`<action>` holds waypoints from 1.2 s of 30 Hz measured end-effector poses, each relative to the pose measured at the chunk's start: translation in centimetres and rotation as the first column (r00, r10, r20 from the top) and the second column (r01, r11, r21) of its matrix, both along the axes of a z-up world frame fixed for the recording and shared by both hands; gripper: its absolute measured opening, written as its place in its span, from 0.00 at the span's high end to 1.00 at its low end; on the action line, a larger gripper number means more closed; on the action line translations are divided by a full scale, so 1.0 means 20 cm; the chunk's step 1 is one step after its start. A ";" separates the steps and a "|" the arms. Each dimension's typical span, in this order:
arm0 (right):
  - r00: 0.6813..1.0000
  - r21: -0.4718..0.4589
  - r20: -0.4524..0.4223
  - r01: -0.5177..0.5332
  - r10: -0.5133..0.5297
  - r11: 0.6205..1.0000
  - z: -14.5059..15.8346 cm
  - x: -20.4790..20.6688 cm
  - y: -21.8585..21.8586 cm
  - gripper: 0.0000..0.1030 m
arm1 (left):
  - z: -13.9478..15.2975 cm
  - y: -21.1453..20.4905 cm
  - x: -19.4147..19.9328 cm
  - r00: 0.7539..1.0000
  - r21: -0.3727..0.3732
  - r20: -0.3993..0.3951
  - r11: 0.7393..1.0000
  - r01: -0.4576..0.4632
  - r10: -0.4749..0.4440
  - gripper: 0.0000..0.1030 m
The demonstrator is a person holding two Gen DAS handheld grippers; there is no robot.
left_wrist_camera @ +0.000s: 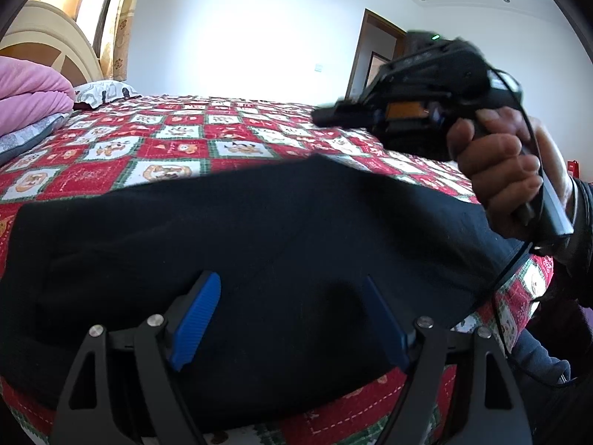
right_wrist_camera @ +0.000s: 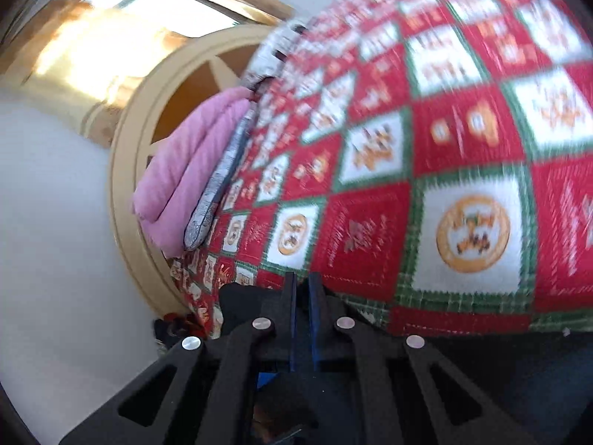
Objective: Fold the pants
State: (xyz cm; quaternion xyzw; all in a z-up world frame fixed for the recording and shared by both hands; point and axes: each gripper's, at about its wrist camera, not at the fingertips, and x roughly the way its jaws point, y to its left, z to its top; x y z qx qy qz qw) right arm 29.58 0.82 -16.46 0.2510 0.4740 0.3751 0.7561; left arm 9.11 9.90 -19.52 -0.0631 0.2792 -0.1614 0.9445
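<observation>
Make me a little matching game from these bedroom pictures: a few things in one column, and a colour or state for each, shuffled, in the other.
Things:
1. pants
2. folded blanket
3. left hand-held gripper
4. right hand-held gripper

Colour or state:
A. shut, pads together
B. pink, stacked by the headboard
C. open, blue pads apart over dark cloth
D. black, spread on the patterned bedspread

Pairs: 1-D, 2-B, 3-C, 4-A
</observation>
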 end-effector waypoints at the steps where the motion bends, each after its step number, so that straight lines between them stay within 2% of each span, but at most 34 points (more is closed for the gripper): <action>1: 0.999 0.002 0.048 0.018 -0.018 1.000 0.03 -0.02 -0.02 1.00 | 0.00 0.00 0.00 1.000 0.004 0.001 1.000 0.002 -0.002 0.20; 3: 0.996 -0.073 0.057 0.066 -0.062 0.995 0.02 0.01 -0.03 1.00 | 0.00 -0.01 0.00 1.000 0.017 0.003 1.000 0.002 -0.002 0.19; 5: 0.997 -0.083 0.000 0.078 -0.078 0.993 -0.04 0.06 -0.07 1.00 | 0.00 -0.01 0.00 1.000 0.020 0.002 1.000 0.005 -0.005 0.19; 9: 0.998 -0.127 -0.012 0.052 -0.054 0.991 -0.07 0.02 -0.08 0.99 | 0.00 -0.01 -0.01 0.999 0.023 -0.001 0.999 0.034 -0.034 0.15; 11: 1.000 -0.167 0.018 0.023 -0.020 0.986 -0.06 -0.04 -0.06 0.99 | 0.00 -0.03 -0.01 0.999 0.046 -0.001 0.998 0.039 -0.039 0.15; 13: 0.995 -0.243 0.092 -0.017 0.041 0.970 -0.03 -0.15 -0.04 0.99 | -0.01 -0.03 -0.02 0.999 0.063 0.000 0.997 0.045 -0.045 0.15; 15: 0.982 -0.344 0.155 -0.047 0.107 0.938 -0.03 -0.28 -0.02 0.99 | -0.01 -0.04 -0.02 0.999 0.076 0.003 0.996 0.050 -0.050 0.15; 17: 0.975 -0.453 0.168 -0.057 0.148 0.890 -0.07 -0.41 -0.02 0.99 | -0.01 -0.04 -0.03 0.999 0.089 0.005 0.995 0.053 -0.053 0.15; 19: 0.968 -0.571 0.179 -0.046 0.178 0.820 -0.14 -0.53 -0.03 0.99 | -0.02 -0.05 -0.03 0.998 0.108 0.005 0.992 0.057 -0.058 0.13; 20: 0.961 -0.609 0.196 -0.039 0.197 0.793 -0.17 -0.59 -0.05 0.99 | -0.02 -0.06 -0.04 0.998 0.123 0.006 0.990 0.067 -0.068 0.11; 21: 0.948 -0.620 0.237 -0.020 0.212 0.785 -0.18 -0.67 -0.07 0.99 | -0.02 -0.07 -0.04 0.997 0.133 0.006 0.988 0.072 -0.073 0.10; 23: 0.938 -0.646 0.261 -0.005 0.227 0.764 -0.19 -0.76 -0.12 0.99 | -0.02 -0.09 -0.06 0.997 0.170 0.005 0.982 0.076 -0.078 0.09; 26: 0.937 -0.635 0.297 0.050 0.184 0.771 -0.17 -0.83 -0.21 0.99 | -0.03 -0.11 -0.07 0.997 0.215 0.006 0.974 0.073 -0.076 0.08; 28: 0.946 -0.637 0.268 0.031 0.184 0.770 -0.23 -0.82 -0.26 0.99 | -0.04 -0.12 -0.07 0.997 0.221 0.006 0.972 0.075 -0.079 0.07; 31: 0.961 -0.568 0.237 0.016 0.144 0.823 -0.21 -0.80 -0.32 0.99 | -0.02 -0.12 -0.07 0.998 0.229 0.002 0.971 0.067 -0.069 0.07; 33: 0.970 -0.536 0.219 0.026 0.109 0.844 -0.17 -0.80 -0.39 0.99 | 0.00 -0.10 -0.07 0.998 0.191 -0.020 0.980 0.062 -0.059 0.07; 36: 0.950 -0.548 0.304 0.116 0.068 0.828 -0.08 -0.83 -0.52 0.99 | 0.06 -0.08 -0.04 0.998 0.114 -0.051 0.992 0.053 -0.048 0.07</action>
